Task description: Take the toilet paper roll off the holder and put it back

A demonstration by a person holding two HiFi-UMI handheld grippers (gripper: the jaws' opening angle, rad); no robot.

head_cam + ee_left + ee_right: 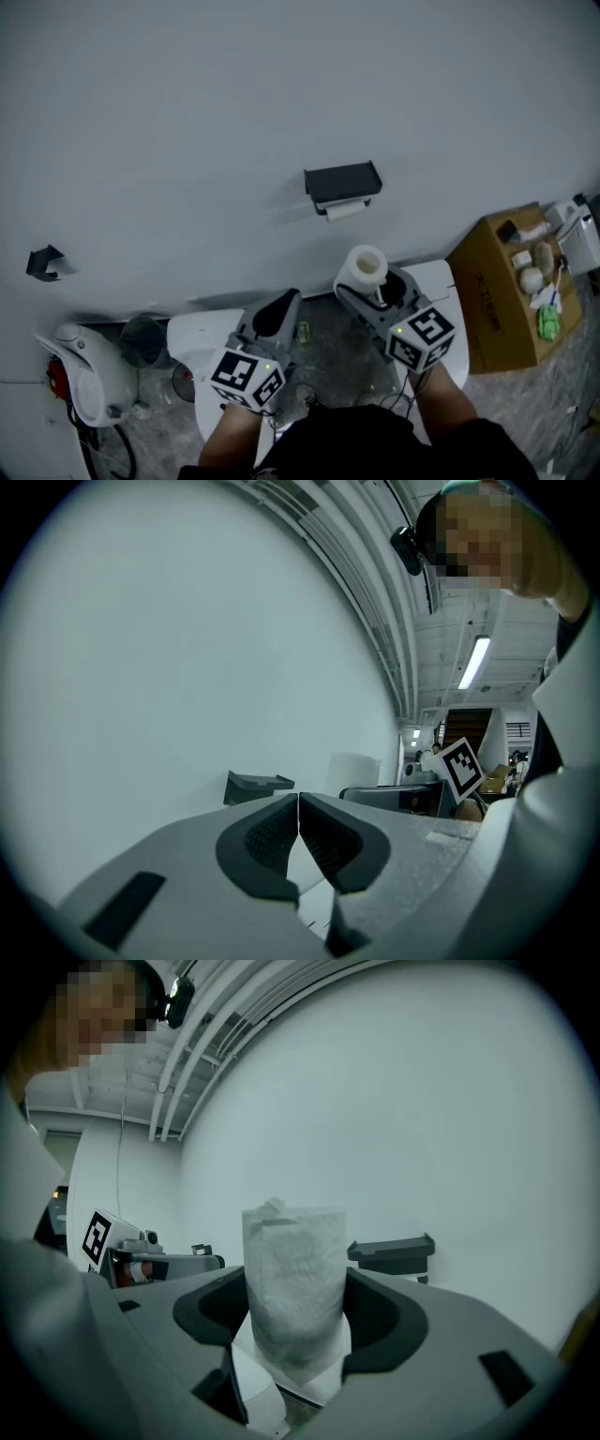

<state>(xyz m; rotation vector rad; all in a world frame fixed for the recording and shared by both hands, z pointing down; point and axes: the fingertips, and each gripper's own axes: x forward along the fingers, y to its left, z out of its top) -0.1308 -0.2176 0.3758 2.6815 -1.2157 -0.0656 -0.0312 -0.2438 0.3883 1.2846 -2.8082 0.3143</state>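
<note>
White wall (187, 112), boxy black holder (343, 184); right gripper (373, 287) grasping crinkled roll (363, 264); left gripper (298, 825) clenched.

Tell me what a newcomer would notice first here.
A white toilet paper roll stands upright, clamped in the right gripper, low in the middle of the head view. Above it, a black holder hangs on the pale wall. The left gripper beside it is shut and empty.
</note>
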